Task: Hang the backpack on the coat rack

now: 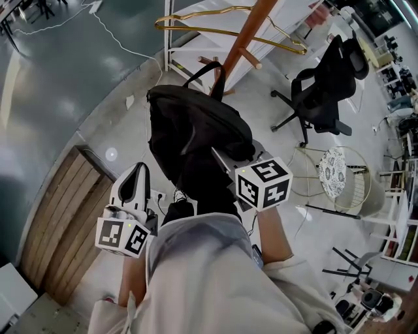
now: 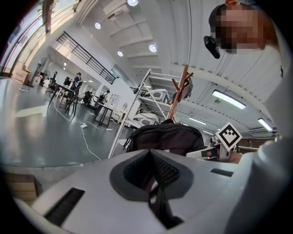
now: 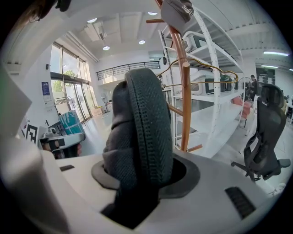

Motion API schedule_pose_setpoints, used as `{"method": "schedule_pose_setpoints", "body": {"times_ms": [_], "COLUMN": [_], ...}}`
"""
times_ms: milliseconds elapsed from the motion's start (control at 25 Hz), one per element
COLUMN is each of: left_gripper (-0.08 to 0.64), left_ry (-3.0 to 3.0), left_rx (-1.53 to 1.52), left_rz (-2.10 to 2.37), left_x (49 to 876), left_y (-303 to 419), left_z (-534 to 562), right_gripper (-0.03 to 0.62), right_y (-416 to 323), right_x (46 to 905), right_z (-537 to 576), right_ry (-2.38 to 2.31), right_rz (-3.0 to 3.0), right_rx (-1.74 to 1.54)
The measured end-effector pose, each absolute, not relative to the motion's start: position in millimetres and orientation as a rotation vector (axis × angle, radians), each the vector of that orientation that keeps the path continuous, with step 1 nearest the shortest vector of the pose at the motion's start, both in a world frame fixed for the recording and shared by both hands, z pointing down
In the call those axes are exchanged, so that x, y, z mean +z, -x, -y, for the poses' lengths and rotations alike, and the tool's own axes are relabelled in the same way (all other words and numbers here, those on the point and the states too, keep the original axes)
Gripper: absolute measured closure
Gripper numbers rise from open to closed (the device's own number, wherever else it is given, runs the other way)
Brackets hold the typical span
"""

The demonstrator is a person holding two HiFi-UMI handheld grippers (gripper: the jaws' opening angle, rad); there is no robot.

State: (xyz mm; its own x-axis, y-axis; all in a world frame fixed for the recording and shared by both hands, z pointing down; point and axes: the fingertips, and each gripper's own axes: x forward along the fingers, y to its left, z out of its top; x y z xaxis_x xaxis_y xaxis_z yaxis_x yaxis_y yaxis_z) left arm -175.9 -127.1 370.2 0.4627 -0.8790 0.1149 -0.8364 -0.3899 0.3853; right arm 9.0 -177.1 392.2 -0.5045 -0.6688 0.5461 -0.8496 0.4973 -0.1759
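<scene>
Down at the left tongs (image 2: 153, 171), the jaws are clenched on a thin dark strap (image 2: 158, 201) that runs out between them. The right tongs (image 3: 142, 169) are clamped around a fat padded strap (image 3: 146, 119), which pretty much fills the right gripper view. Both straps belong to the black backpack (image 1: 196, 130), so it's held up off the floor between the two tongs, right in front of the person. Its top loop (image 1: 206, 72) sits close to a low peg of the wooden coat rack (image 1: 251, 32), though it's hard to tell if they actually touch. A gold wire hanger (image 1: 196, 19) hangs on the rack, and a grey cap (image 3: 176, 11) sits up near its top. Past that there's a white shelving unit (image 3: 215, 91), plus a black office chair (image 1: 323, 91) off to the right.
</scene>
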Motion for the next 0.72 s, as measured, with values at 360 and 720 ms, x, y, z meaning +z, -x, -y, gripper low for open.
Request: {"method": "schedule_pose_setpoints", "body": {"times_ms": [360,720], "left_gripper": [0.554,0.554], "left_ry": [-2.344,-2.323], "left_rx": [-0.177,-0.177], "left_rz": [1.471,1.479], "left_x": [360.0,365.0], "left_y": [173.0,167.3], "left_z": [137.6,151.7], "right_gripper": [0.402,0.399], "right_y": [-7.4,0.5], "right_x": [393.0,401.4], "right_z": [207.6,236.1], "right_ry": [-1.311,-1.274], "right_rz": [2.358,2.377], "right_rx": [0.688,0.728]}}
